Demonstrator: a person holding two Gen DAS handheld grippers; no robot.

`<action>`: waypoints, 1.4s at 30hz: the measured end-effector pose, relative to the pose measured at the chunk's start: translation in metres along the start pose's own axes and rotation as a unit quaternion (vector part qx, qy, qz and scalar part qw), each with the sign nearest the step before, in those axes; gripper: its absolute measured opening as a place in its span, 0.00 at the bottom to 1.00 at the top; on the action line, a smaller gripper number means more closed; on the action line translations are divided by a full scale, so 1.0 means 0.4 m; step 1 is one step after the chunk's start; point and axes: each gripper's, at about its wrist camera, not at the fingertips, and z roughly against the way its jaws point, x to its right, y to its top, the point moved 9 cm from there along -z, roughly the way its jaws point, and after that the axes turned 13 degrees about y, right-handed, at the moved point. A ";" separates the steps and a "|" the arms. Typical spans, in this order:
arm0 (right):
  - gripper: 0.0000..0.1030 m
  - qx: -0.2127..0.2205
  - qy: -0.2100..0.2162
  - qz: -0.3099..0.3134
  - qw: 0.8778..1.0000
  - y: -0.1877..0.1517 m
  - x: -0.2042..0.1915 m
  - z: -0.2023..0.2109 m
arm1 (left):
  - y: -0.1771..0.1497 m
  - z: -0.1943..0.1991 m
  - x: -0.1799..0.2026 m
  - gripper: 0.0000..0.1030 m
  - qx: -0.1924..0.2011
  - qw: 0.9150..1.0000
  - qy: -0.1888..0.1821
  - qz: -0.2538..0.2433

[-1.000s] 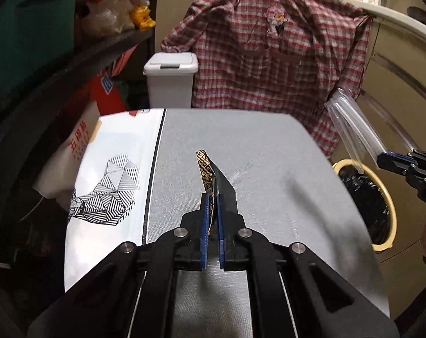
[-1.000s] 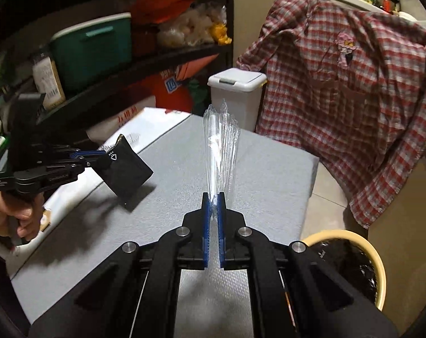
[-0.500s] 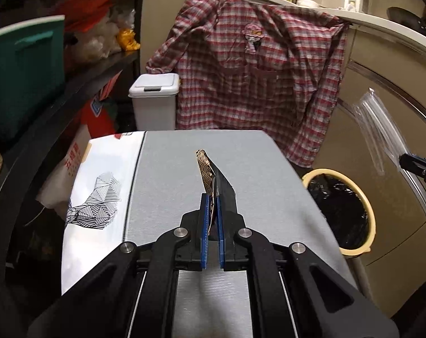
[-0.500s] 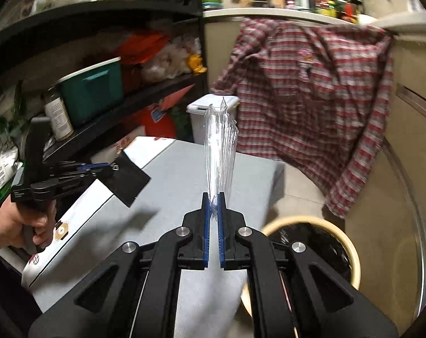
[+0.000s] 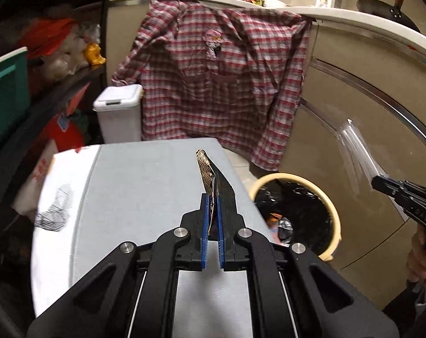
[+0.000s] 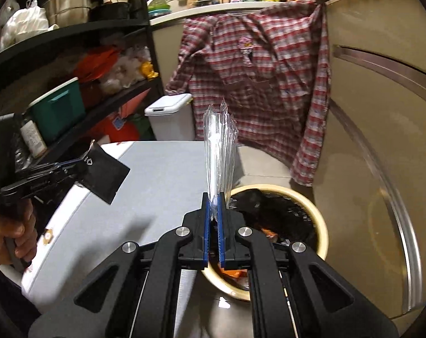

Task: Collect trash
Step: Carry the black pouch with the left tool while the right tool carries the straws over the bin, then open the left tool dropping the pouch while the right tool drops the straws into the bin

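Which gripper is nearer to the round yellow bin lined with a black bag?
Right. The right gripper, shut on a clear plastic wrapper, is at the bin rim. The left gripper, shut on a black packet, is over the grey table beside it.

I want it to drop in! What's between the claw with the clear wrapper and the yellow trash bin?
Nothing. In the right wrist view, the right claw holds the clear wrapper just over the bin's near rim; only open air lies between.

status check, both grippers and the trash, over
Left gripper shut on black gold-patterned wrapper, over grey table. Right gripper shut on clear plastic wrapper, near yellow-rimmed bin with black liner. Nothing blocking the bin.
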 end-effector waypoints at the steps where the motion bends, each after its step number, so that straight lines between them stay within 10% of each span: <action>1: 0.05 -0.001 0.000 -0.005 1.000 -0.004 0.012 0.000 | 0.000 -0.004 0.022 0.05 -0.001 1.000 -0.002 -0.003; 31: 0.06 -0.028 -0.018 -0.076 0.997 -0.047 0.205 -0.063 | 0.013 -0.153 0.352 0.05 -0.026 0.997 -0.046 -0.057; 42: 0.22 -0.040 -0.023 -0.085 0.995 -0.061 0.226 -0.090 | -0.008 -0.194 0.378 0.11 -0.052 0.995 -0.055 -0.064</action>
